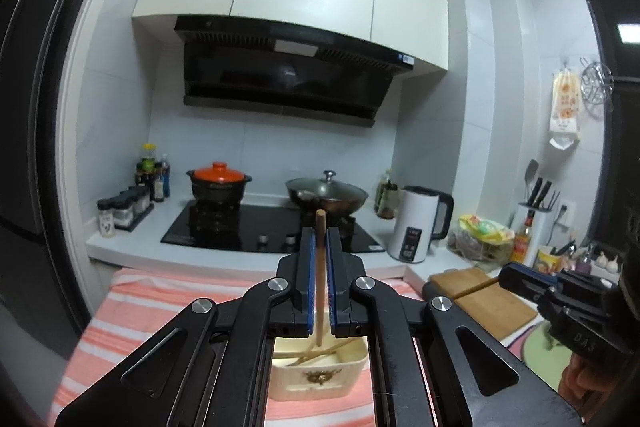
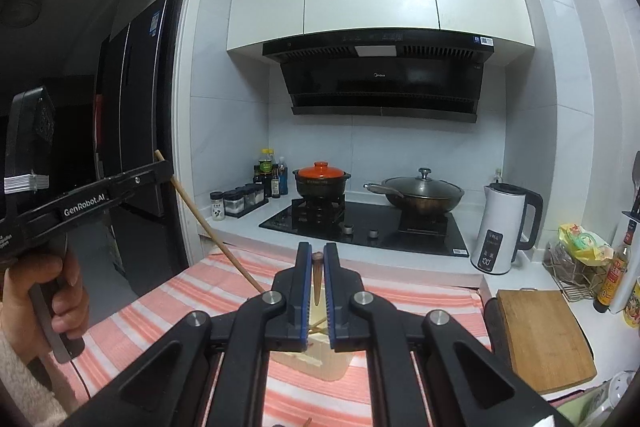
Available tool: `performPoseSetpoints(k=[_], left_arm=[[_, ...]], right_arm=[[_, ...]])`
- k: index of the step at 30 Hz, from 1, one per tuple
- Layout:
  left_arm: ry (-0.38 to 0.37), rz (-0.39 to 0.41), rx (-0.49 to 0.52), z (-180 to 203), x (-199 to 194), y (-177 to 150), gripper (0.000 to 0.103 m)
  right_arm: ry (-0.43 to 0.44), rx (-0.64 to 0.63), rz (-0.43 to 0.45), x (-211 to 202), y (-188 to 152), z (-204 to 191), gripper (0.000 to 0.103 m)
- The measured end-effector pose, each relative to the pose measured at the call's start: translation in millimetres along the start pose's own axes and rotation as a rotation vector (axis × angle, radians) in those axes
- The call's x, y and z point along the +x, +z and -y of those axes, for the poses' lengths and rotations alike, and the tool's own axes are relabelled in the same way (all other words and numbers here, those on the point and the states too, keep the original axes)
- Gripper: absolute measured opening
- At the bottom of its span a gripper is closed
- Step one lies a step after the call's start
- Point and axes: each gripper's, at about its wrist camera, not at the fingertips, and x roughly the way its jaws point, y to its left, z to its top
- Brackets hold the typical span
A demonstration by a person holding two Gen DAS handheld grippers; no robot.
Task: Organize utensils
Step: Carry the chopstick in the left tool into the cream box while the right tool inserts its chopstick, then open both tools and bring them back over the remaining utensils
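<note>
My left gripper (image 1: 320, 233) is shut on a pale wooden chopstick (image 1: 319, 291), which stands nearly upright between the pads. Its lower end hangs over a cream utensil box (image 1: 316, 379) that holds other chopsticks. My right gripper (image 2: 317, 251) is shut on a darker chopstick (image 2: 317, 283) above the same box (image 2: 320, 363). In the right wrist view the left gripper (image 2: 160, 167) appears at the left, held by a hand, with its chopstick (image 2: 208, 227) slanting down. In the left wrist view the right gripper (image 1: 506, 277) shows at the right, a chopstick (image 1: 476, 289) sticking out of it.
The box sits on a pink striped cloth (image 1: 160, 307). Behind it lies a black cooktop (image 2: 360, 223) with an orange-lidded clay pot (image 2: 322, 181) and a lidded wok (image 2: 424, 191). A white kettle (image 2: 504, 227), a wooden cutting board (image 2: 540, 331) and bottles stand at the right. A dark fridge (image 2: 136, 147) is at the left.
</note>
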Motion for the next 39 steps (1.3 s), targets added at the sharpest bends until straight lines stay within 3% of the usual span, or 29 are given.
performPoseSetpoints(k=[8,16,18,19,20,21,23,27,30,35,38,39], left_arm=[[0.037,-0.145,-0.028,-7.6,71.9,-49.0,0.003],[0.011,-0.305,-0.046,-14.5,95.1,-82.7,0.004],[-0.01,-0.346,-0.065,-17.7,95.0,-87.7,0.012],[-0.019,-0.372,-0.08,-20.3,93.3,-90.1,0.036],[-0.022,-0.393,-0.093,-22.9,89.6,-92.1,0.064],[-0.027,-0.403,-0.1,-25.9,81.8,-93.9,0.071],[-0.046,-0.429,-0.091,-32.2,60.5,-98.3,0.077],[-0.032,-0.536,-0.013,-43.4,4.2,-124.9,0.09],[0.033,-0.585,0.006,-57.1,-43.4,-167.6,0.096],[0.175,-0.651,-0.055,-80.3,-85.8,-249.8,0.096],[0.271,-0.637,-0.043,-84.1,-88.2,-272.2,0.096],[0.264,-0.62,-0.036,-82.7,-88.1,-275.8,0.096]], right_arm=[[0.015,0.058,-0.173,80.4,-39.0,5.8,0.006],[0.07,0.143,-0.327,120.5,-79.8,15.9,0.006],[0.111,0.149,-0.332,123.6,-84.4,13.2,0.01],[0.122,0.151,-0.328,123.4,-85.2,11.5,0.01],[0.129,0.157,-0.317,120.8,-84.8,11.3,0.025],[0.137,0.17,-0.293,112.8,-83.3,12.2,0.043],[0.134,0.18,-0.238,92.0,-80.9,13.6,0.055],[0.109,0.105,-0.222,41.6,-89.2,12.1,0.059],[0.061,0.023,-0.254,0.3,-125.7,10.0,0.067],[-0.068,-0.035,-0.443,-41.2,-229.0,2.7,0.067],[-0.109,-0.007,-0.534,-53.2,-271.6,1.8,0.067],[-0.116,0.017,-0.552,-55.6,-279.9,3.0,0.067]])
